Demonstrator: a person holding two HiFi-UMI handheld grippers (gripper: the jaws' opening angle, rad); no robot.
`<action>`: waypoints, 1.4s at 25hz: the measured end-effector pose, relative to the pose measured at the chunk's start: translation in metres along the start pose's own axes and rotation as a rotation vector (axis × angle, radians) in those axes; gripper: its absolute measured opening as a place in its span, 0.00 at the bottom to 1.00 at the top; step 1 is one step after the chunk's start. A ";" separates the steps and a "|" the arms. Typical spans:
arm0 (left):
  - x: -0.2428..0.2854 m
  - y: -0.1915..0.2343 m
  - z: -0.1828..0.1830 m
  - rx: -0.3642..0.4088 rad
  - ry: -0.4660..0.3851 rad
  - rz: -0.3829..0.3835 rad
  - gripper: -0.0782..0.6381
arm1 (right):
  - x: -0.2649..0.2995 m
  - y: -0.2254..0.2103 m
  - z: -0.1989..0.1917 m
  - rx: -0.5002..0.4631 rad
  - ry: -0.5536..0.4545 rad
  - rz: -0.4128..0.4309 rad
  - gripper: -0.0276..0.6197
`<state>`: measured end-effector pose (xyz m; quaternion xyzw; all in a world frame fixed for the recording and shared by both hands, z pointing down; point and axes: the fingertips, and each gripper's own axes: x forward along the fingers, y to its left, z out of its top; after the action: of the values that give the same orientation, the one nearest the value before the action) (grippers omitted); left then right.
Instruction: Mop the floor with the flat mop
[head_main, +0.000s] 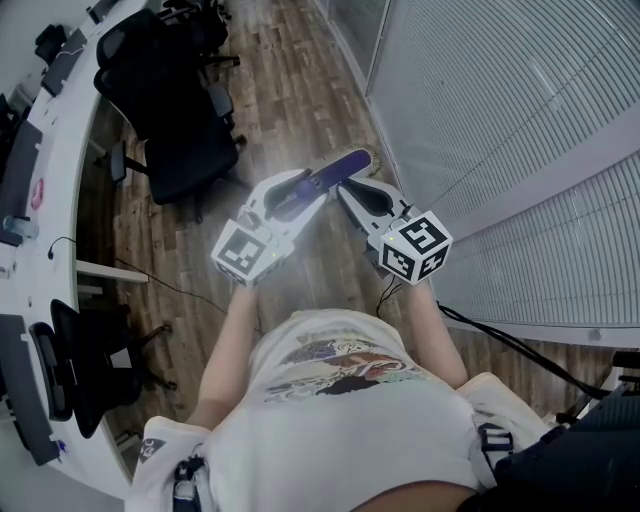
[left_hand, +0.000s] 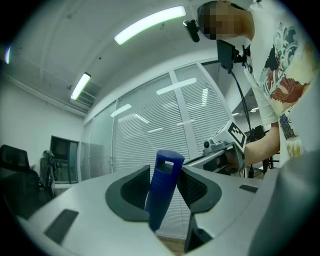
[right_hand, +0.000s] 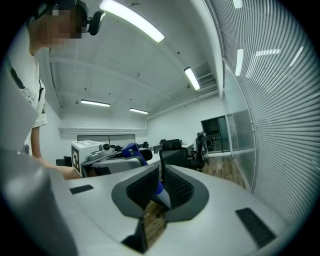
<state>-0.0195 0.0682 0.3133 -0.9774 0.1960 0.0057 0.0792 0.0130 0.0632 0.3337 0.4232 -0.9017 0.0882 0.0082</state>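
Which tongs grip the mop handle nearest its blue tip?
The left tongs: the mop handle's blue tip pokes out just past them; the right tongs grip lower down.

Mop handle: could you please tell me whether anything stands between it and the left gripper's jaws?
Nothing visible does: the left gripper already has its jaws clamped directly on the mop handle, at its blue end.

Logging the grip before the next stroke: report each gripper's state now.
Left gripper: closed on the blue end of the mop handle.
Right gripper: closed on the mop handle too.
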 end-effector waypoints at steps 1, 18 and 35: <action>0.000 -0.001 0.000 -0.001 0.000 -0.001 0.31 | 0.000 0.000 0.000 0.005 0.001 0.004 0.12; -0.008 -0.032 -0.007 -0.020 0.009 -0.026 0.32 | -0.007 -0.002 -0.079 0.196 0.251 0.051 0.33; -0.011 -0.128 -0.040 0.156 0.094 -0.084 0.32 | -0.043 -0.012 -0.146 0.693 0.315 0.184 0.33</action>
<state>0.0187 0.1826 0.3732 -0.9748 0.1581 -0.0591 0.1461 0.0409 0.1123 0.4749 0.2995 -0.8404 0.4518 -0.0048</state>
